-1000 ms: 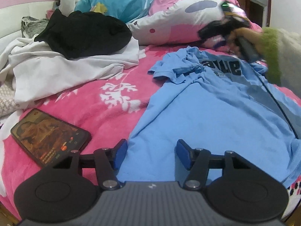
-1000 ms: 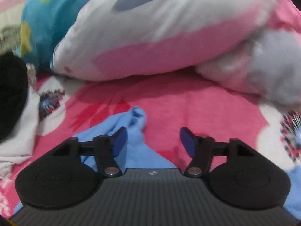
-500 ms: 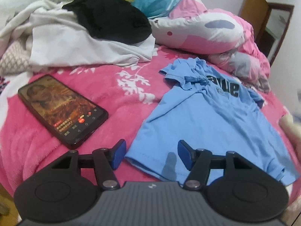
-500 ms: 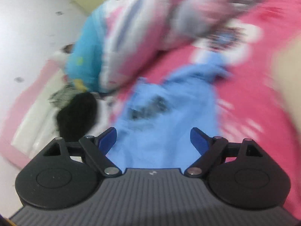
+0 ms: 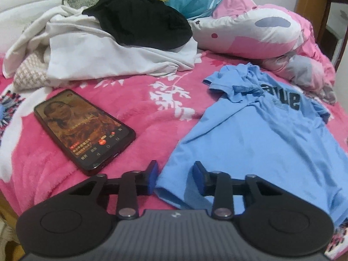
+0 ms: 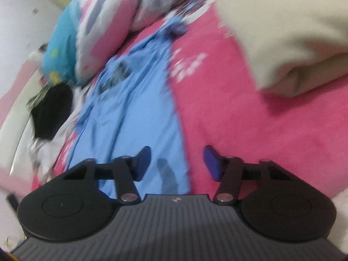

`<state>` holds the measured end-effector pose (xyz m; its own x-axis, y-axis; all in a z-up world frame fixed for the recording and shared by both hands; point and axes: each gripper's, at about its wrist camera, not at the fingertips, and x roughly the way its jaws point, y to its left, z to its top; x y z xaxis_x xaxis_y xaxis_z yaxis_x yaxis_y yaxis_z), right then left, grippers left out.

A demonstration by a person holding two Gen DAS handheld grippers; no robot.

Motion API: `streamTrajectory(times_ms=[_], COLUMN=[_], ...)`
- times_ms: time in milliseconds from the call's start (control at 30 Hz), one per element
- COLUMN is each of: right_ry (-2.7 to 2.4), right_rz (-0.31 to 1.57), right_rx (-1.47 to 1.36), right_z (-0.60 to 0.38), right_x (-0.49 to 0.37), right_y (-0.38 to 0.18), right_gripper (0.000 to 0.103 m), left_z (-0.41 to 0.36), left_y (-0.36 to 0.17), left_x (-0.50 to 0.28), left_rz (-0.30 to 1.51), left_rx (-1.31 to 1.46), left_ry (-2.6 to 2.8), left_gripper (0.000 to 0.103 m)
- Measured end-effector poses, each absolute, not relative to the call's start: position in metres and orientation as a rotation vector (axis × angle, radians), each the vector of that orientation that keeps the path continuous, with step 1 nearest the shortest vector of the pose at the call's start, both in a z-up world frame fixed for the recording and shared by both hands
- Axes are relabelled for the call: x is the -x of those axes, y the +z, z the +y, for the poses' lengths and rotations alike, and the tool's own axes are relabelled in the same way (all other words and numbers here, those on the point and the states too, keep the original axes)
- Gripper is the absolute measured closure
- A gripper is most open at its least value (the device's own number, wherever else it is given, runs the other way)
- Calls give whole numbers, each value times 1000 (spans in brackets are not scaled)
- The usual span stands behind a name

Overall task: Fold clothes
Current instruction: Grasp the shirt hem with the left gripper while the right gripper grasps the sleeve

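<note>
You'd swung your right gripper [image 6: 176, 163] back from the far sleeve to the near hem of the blue t-shirt [image 5: 261, 134]; left gripper [image 5: 175, 176] waited there too, both jaws apart, ready to pinch.

- blue T-shirt [image 5: 261, 139]: spread flat on the bed, dark lettering facing up, hem nearest the camera, near sleeve bunched up
- white garment [image 5: 104, 58] and black garment [image 5: 143, 28]: unfolded heap, black on top, well apart from the T-shirt
</note>
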<state>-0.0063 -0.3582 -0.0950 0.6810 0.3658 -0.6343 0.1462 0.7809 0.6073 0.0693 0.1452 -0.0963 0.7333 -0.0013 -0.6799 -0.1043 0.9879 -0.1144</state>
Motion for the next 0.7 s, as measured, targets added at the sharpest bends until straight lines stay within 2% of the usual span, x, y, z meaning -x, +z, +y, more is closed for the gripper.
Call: streamTrajectory(times_ms=[67,100,167,233,333,467,533,700], right_ry=[183,185,190,209,213,236,218,138], right_rz=[853,847,834,811,656,480,534,728], right_rx=[-652,-638,-611,-647,-623,-601,-621,-778], right_z=[-346,-345,-343,-351,-367,-390,-395,-405], right_x=[7,11,17,18,29,60,66,57], right_y=[-97,-97,-98,-93,-40,23,11,-72], right_gripper=[72,81,100,101,101,101,101,101], left_z=[142,140,135,135,151,161,166,169], left_y=[-97,-97,-95,-85,-58,-62,-64,-86], left_x=[-69,-70,-71,-70,-61,-44,-35,-26], left_rz=[742,740,739,740,732,787,814,900], left_rx=[128,117,102,129,282,344,374,406], left_ry=[78,90,110,108,73,71,70,76], left_gripper=[82,85,98,99,99,99,99,99])
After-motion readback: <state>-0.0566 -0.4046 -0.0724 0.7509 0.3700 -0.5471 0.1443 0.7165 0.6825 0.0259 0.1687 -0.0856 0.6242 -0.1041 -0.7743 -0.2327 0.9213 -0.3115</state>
